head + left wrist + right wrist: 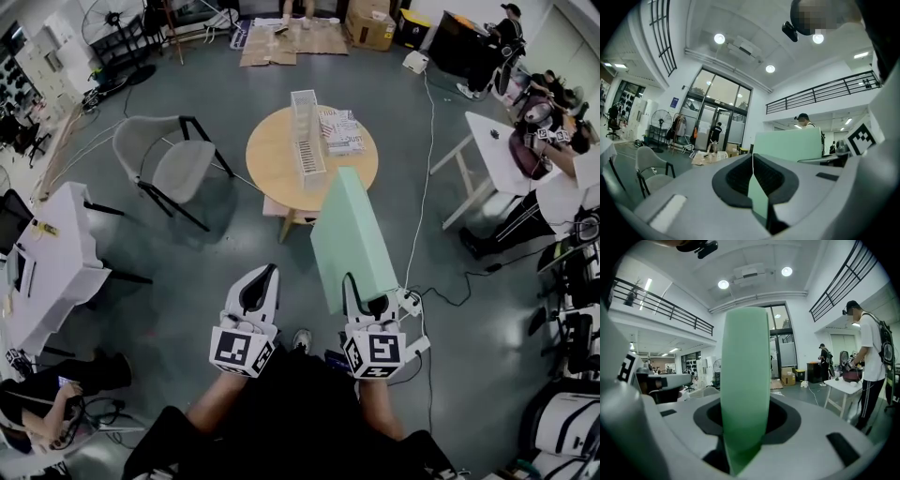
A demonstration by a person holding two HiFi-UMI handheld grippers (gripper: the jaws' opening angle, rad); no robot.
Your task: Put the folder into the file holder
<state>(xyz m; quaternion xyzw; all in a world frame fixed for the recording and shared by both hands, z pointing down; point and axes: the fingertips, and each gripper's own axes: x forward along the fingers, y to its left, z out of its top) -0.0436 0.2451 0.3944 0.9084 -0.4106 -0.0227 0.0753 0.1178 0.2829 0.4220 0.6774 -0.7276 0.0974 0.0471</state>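
The folder [352,239], a mint-green slab, hangs in the air just ahead of the person and well short of the bench. The right claw [368,298] is clamped on its near lower edge. It stands on edge, with the thin edge facing back along the claw and a broad face turned toward the person's left. Its long axis runs away from the person, with the far end raised and aimed at the round bench [272,161]. Beside it the left claw [259,285] is closed on nothing, its pads meeting. Beyond them lies bare floor, with a grey chair [173,167] off to the left.

On the bench, the white file holder [307,139] lies with its length running roughly away from the person, and a stack of papers [340,131] sits just to its right. The step in hand looks like the carry to the holder. To do it well, the folder probably needs to stay on edge and turn square to a slot before its bottom edge goes down. With the grip at one end only, the far end may swing. The free left claw could steady the far end or brace the light holder.
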